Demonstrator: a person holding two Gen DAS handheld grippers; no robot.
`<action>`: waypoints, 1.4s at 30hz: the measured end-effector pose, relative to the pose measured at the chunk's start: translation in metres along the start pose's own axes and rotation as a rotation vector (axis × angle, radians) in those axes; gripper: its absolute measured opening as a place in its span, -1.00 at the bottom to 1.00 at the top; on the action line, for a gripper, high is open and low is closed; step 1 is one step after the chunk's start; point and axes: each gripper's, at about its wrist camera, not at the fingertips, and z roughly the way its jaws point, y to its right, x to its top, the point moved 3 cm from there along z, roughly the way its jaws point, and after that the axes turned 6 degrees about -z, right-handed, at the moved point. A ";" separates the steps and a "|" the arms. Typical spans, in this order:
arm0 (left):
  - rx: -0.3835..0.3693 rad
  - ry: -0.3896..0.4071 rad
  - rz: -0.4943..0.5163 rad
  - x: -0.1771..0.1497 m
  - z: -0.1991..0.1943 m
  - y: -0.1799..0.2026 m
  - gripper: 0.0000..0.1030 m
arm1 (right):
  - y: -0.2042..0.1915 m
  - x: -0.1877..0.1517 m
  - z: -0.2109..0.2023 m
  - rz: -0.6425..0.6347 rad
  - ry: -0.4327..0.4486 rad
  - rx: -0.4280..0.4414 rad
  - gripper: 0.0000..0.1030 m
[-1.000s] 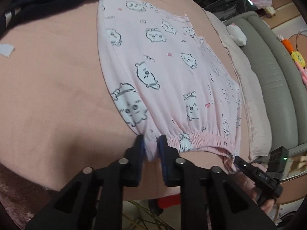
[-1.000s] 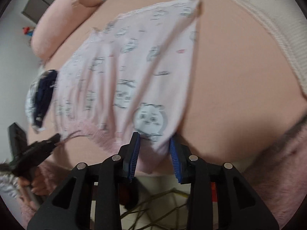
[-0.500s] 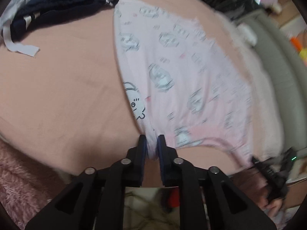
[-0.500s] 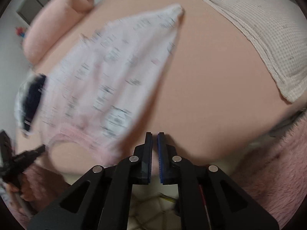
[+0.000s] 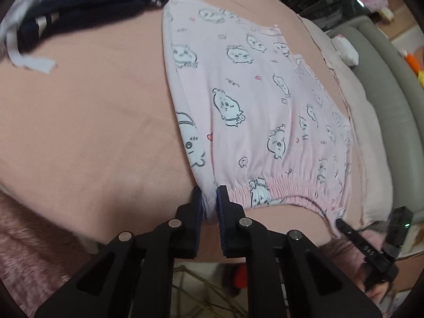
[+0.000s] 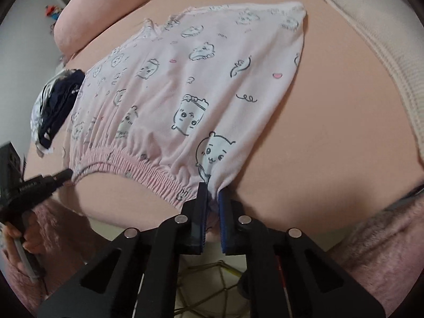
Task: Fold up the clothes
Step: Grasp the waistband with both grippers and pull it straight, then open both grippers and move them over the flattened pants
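Garment: pink printed shorts (image 5: 254, 111) lie spread flat on the peach bed sheet (image 5: 92, 111), elastic waistband (image 6: 148, 171) at the near edge of the bed, leg hems at the far end.
Left gripper (image 5: 209, 198): jaws closed narrow on one waistband corner, cloth pinched between the blue pads.
Right gripper (image 6: 212, 196): jaws likewise pinching the opposite waistband corner; fabric bunches into the gap.
Fold state: no crosswise fold shows; whether the shorts are already doubled leg on leg, I cannot tell.
Stage, as a judgement: both corners held with the cloth flat fits either a garment just laid out and smoothed, or one gripped ready to carry the waistband toward the hems.
What remains: at least a fold to shorten it, then placing.
Other clothes: a dark navy garment (image 5: 79, 2) sits bunched at the far left, not visibly folded.
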 end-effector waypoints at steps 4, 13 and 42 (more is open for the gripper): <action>-0.012 -0.033 -0.034 -0.002 0.000 -0.006 -0.70 | 0.005 -0.005 -0.008 0.010 0.000 -0.046 -0.95; 0.045 0.200 0.122 0.010 -0.032 0.040 -0.19 | -0.014 0.015 -0.057 -0.135 0.273 -0.301 -0.64; -0.069 0.032 0.467 0.009 0.029 0.186 -0.16 | 0.093 0.080 -0.021 0.116 0.060 -0.031 -0.45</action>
